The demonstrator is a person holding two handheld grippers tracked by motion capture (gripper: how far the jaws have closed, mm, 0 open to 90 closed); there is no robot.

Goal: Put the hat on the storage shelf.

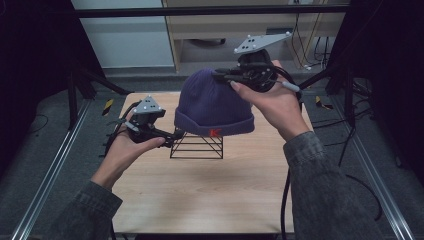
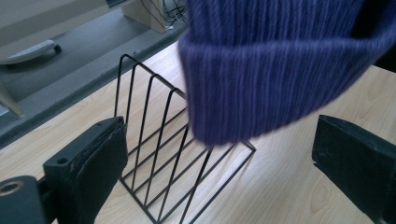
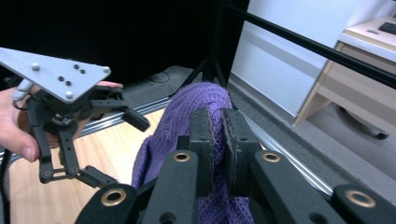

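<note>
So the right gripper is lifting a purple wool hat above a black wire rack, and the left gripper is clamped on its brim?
Not quite. The left gripper is open, its jaws wide apart below the hat, as the left gripper view shows. The right gripper does hold it over the rack.

The purple knit hat (image 1: pixel 214 105) covers the upper part of the black wire rack (image 1: pixel 197 146) in the high view; the rack's top ends cannot be seen. In the left claw view, the hat's crown is cut off by the top edge, and its cuff hides the far wires of the rack. The left claw (image 2: pixel 219 158) is cut off at the bottom and right edges there. In the right claw view, the right claw (image 3: pixel 218 140) hides the fold of fabric it pinches, and the hat's cuff runs out of the bottom edge. The red mark (image 1: pixel 215 132) on the cuff is too small to read. The table's (image 1: pixel 200 195) near edge is partly covered by the sleeves.
</note>
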